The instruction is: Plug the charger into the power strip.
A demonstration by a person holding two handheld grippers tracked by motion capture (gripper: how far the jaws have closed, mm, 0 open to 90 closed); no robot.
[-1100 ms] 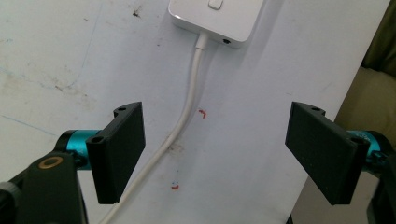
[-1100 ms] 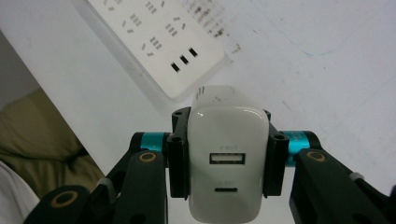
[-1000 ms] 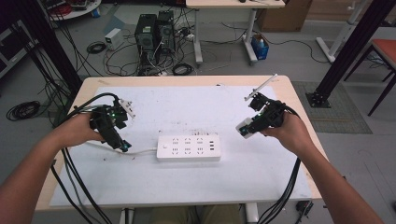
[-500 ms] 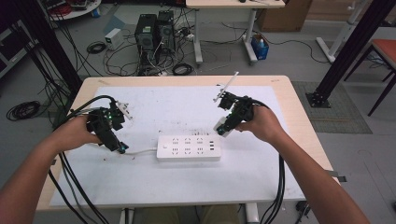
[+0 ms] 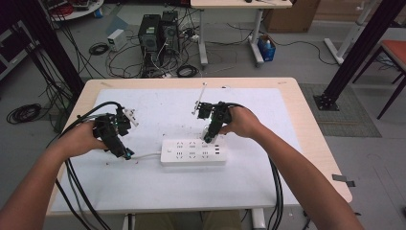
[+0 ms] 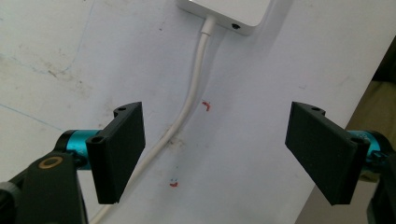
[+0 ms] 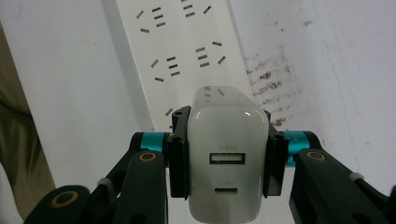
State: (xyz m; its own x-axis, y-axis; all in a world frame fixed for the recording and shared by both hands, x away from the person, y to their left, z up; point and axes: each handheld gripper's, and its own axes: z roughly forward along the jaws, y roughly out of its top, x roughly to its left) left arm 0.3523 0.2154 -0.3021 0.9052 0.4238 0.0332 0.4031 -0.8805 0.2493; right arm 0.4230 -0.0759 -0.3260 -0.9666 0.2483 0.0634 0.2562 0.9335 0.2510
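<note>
At frame centre, over the power strip (image 5: 193, 152) on the counter (image 5: 158, 187): right gripper (image 5: 210, 135) jaws pinching the white charger (image 7: 227, 158), lining prongs squarely above a socket; left gripper (image 5: 120, 152) jaws spread, straddling the strip's cord (image 6: 187, 107), steadying.

Floor (image 5: 297, 62): grey, strewn with loose cables.
Computer towers (image 5: 158, 33): two black units standing beyond the table's far edge.
Second desk (image 5: 239, 4): white-legged, at the rear.
Black frame post (image 5: 364, 48): slanted, off the table's far right corner.
Floor mat (image 5: 342, 110): grey, right of the table.
</note>
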